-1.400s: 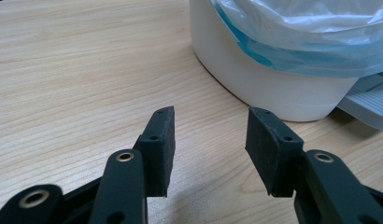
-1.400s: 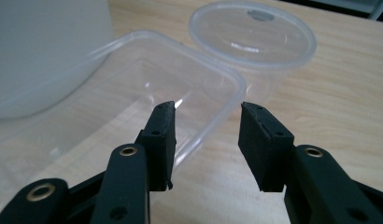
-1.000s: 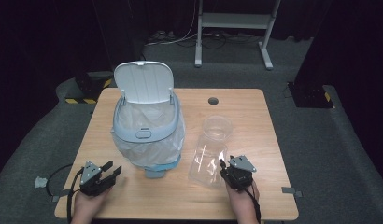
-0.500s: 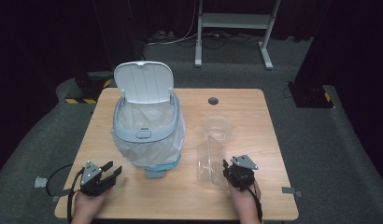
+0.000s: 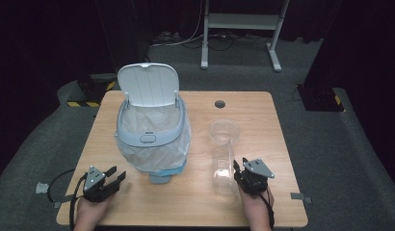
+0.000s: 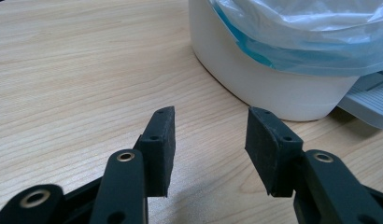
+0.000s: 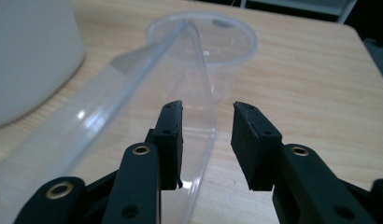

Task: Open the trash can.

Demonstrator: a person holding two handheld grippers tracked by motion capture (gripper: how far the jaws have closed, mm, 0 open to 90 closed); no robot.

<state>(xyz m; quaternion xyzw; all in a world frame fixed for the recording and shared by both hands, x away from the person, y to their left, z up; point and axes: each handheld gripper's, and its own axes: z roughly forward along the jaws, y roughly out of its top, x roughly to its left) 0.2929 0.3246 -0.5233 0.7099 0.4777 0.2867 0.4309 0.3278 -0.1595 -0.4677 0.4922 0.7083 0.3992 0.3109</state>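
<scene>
the right gripper [image 5: 240, 169] is sitting at the near end of a clear plastic container [image 5: 223, 159] lying on the counter [image 5: 263, 120], just right of the bin [image 5: 152, 137]. in the right gripper view its jaws are standing partly open, with the container's clear rim [image 7: 203, 140] running between them; nothing is being squeezed yet. the bin's lid [image 5: 148, 84] is standing up and its bag-lined mouth is open, so the bin is ready, but the container is not yet lifted or dropped in. the left gripper [image 5: 113, 177] is resting open and empty on the counter near the bin's base [image 6: 273, 88].
</scene>
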